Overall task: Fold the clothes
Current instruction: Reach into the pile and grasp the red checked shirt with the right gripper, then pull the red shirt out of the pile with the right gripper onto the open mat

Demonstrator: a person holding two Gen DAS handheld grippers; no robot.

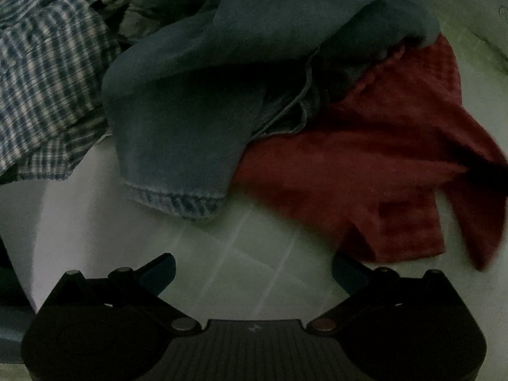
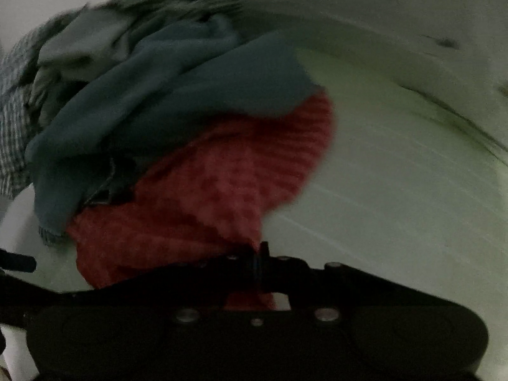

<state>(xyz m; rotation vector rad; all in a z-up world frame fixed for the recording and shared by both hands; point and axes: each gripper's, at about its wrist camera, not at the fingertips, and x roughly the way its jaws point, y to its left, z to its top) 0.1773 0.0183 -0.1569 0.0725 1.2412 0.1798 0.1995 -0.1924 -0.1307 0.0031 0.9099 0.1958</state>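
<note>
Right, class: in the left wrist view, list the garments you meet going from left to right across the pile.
Blue-and-white checked shirt → blue denim garment → red cloth, whose near end is partly tucked under the denim.

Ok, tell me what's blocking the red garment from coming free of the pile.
The blue denim garment lies over the red garment's upper edge, pinning it. The right gripper is shut on the red cloth's near corner; the left gripper is open and holds nothing.
</note>
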